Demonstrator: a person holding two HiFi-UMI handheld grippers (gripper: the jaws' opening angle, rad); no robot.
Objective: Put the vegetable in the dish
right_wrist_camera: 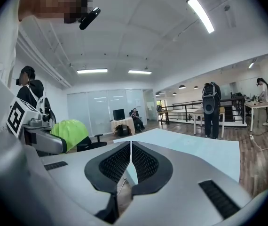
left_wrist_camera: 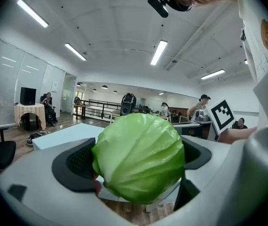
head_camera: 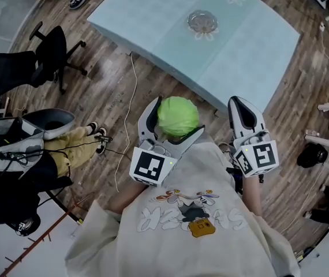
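Note:
A round green cabbage (head_camera: 178, 115) is clamped between the jaws of my left gripper (head_camera: 175, 123), held in the air close to my chest, short of the table's near edge. In the left gripper view the cabbage (left_wrist_camera: 139, 157) fills the space between the two dark pads. A clear glass dish (head_camera: 202, 21) stands far off on the pale blue table (head_camera: 153, 22), toward its far side. My right gripper (head_camera: 243, 113) hovers beside the left one, its jaws pressed together with nothing in them (right_wrist_camera: 130, 160). The cabbage (right_wrist_camera: 71, 131) shows at the left of the right gripper view.
The table's near edge (head_camera: 170, 74) runs diagonally ahead of both grippers over a wooden floor. A white cable (head_camera: 129, 117) trails on the floor at the left. A black office chair (head_camera: 34, 62) and a seated person's legs (head_camera: 72, 146) are at the left.

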